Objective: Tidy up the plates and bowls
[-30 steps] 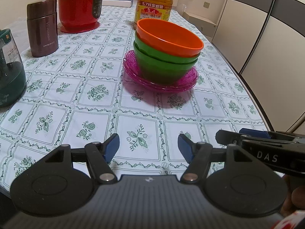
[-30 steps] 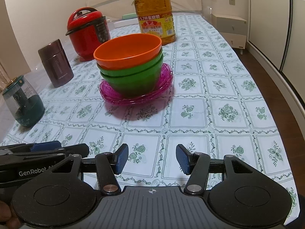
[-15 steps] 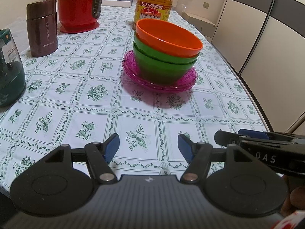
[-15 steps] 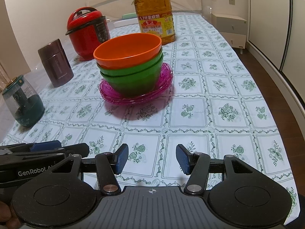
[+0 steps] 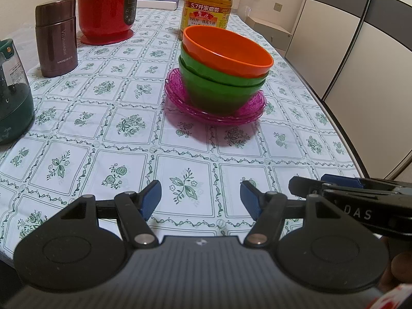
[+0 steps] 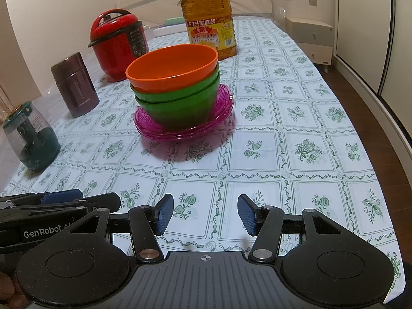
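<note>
An orange bowl (image 5: 229, 51) (image 6: 171, 65) is nested on top of green bowls (image 5: 219, 90) (image 6: 180, 103), and the stack stands on pink see-through plates (image 5: 180, 103) (image 6: 221, 113) in the middle of the table. My left gripper (image 5: 200, 200) hovers open over the tablecloth near the front edge, well short of the stack, nothing between its blue pads. My right gripper (image 6: 204, 212) is open too, beside it and just as far from the stack. Each gripper shows in the other's view: the right gripper (image 5: 347, 195) at the right edge, the left gripper (image 6: 59, 203) at the lower left.
A red rice cooker (image 5: 106, 7) (image 6: 118, 43), a brown flask (image 5: 56, 38) (image 6: 74, 87) and a dark green jar (image 5: 13, 97) (image 6: 32, 139) stand on the left. A big oil bottle (image 5: 208, 2) (image 6: 208, 23) stands behind the stack. The table edge (image 5: 342, 134) runs along the right, with wardrobe doors beyond.
</note>
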A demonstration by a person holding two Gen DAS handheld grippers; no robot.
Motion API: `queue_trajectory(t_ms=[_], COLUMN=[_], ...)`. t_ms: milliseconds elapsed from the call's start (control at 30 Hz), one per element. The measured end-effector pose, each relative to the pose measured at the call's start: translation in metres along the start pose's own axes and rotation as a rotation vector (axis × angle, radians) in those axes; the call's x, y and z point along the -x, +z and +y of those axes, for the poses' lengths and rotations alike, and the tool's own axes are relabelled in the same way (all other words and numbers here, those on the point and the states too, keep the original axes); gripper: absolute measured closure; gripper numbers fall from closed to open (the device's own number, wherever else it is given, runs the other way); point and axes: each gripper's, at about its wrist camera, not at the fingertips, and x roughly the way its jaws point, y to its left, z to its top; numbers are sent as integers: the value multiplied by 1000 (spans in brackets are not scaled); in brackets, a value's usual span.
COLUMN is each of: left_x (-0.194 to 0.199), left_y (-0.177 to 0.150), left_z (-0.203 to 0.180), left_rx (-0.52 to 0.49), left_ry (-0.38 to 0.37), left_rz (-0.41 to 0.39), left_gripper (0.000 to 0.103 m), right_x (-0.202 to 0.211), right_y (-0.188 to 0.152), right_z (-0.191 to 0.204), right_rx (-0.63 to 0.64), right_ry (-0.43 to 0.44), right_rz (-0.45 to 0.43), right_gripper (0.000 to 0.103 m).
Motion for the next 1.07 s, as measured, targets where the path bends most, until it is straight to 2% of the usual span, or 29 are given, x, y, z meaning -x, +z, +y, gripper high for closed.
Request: queue_trajectory(t_ms=[1067], left_x=[1], left_y=[0], left_z=[2], left_rx=[24], left_ry=[10], left_rz=[-18], left_gripper=[38], right_x=[-1], right_y=[-1], right_z=[0], right_rx=[-3], right_ry=[-1], right_rz=[4], right_gripper=[48])
